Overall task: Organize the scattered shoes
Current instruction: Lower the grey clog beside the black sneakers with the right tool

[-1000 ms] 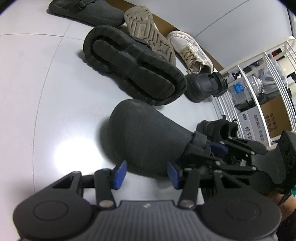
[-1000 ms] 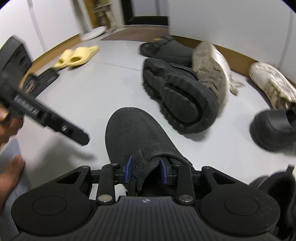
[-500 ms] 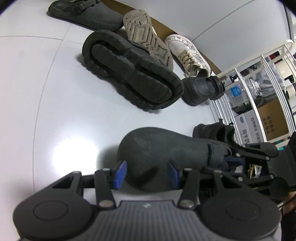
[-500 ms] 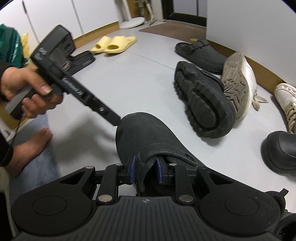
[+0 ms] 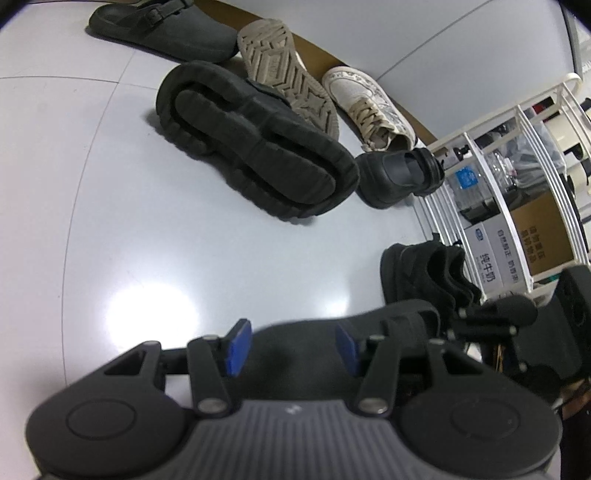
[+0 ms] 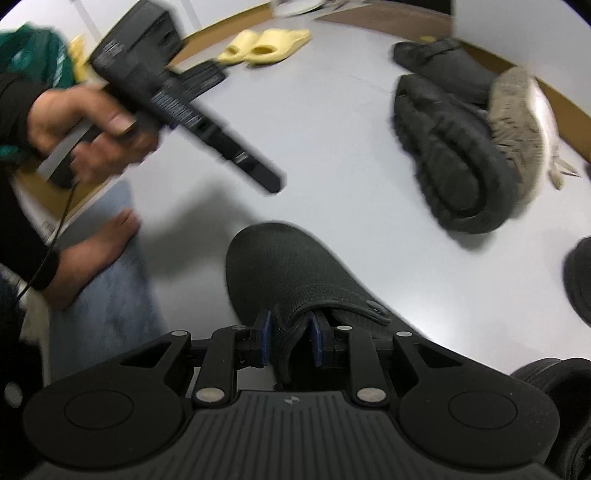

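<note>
Black textured rubber fills the middle of the right wrist view: the right gripper [image 6: 290, 341] has its blue pads pinching the strap edge at the collar of a dark clog [image 6: 291, 273], which it holds toe-forward over the grey floor [image 6: 332, 155]. A second ago this clog sat lower and farther out in the left wrist view, among the other shoes; now it rides close under the left gripper [image 5: 293, 347], whose tongs stand spread on either side of it and grip nothing. So the clog has been drawn away from the scattered group, toward the person's side of the floor, where a bare foot [image 6: 96, 254] rests on a blue mat [image 6: 107, 306]; the left hand [image 6: 88, 122] has swung wide with its tool. The rest lie as before: an overturned chunky black shoe [image 5: 255, 144] near the far wall edge, a tan-soled sneaker [image 5: 288, 77] leaning on it, a white sneaker [image 5: 369, 107], a matching dark clog [image 5: 166, 29] at the baseboard, a black loafer [image 5: 399, 177] by the white rack [image 5: 517, 166], and yellow slippers [image 6: 266, 46] paired at the far edge. I judge this one shoe is mid-carry, likely headed to be paired; where it will go cannot be told.
</note>
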`<state>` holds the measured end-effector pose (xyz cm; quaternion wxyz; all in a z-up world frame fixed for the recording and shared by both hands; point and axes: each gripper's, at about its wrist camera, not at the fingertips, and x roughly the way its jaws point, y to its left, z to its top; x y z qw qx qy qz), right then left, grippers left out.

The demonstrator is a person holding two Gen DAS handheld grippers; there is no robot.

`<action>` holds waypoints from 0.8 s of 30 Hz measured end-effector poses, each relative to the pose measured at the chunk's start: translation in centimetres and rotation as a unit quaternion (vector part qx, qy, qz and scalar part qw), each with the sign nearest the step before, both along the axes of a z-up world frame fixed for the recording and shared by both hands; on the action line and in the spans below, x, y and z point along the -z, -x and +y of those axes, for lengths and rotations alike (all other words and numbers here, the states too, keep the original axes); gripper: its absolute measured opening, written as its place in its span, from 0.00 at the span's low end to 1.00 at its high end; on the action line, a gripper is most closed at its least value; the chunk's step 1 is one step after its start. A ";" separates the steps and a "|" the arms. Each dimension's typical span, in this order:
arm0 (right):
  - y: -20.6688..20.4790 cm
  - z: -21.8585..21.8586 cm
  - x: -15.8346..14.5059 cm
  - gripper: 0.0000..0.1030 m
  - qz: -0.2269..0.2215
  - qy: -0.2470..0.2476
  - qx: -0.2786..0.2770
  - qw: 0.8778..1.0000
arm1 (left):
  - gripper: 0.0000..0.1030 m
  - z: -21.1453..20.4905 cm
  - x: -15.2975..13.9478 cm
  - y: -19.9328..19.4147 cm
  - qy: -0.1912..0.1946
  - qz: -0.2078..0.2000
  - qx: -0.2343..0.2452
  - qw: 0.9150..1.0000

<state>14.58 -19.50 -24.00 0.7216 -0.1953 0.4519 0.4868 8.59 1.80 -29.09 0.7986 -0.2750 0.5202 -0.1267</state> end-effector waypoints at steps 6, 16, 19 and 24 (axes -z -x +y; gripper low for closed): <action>-0.7 -1.4 -0.7 0.67 -0.013 -0.030 0.121 0.992 | 0.51 0.1 0.2 0.0 0.000 0.002 -0.003 1.000; -0.1 -6.1 1.2 0.91 0.169 -0.024 0.295 0.940 | 0.51 0.4 0.3 0.1 0.000 0.002 -0.007 1.000; 0.4 -6.7 2.5 0.96 0.210 -0.033 0.320 0.923 | 0.51 0.3 0.4 0.0 0.000 0.002 -0.008 1.000; 1.2 -6.5 5.1 0.97 0.252 -0.041 0.363 0.896 | 0.51 0.2 0.3 -0.1 -0.001 0.001 -0.006 1.000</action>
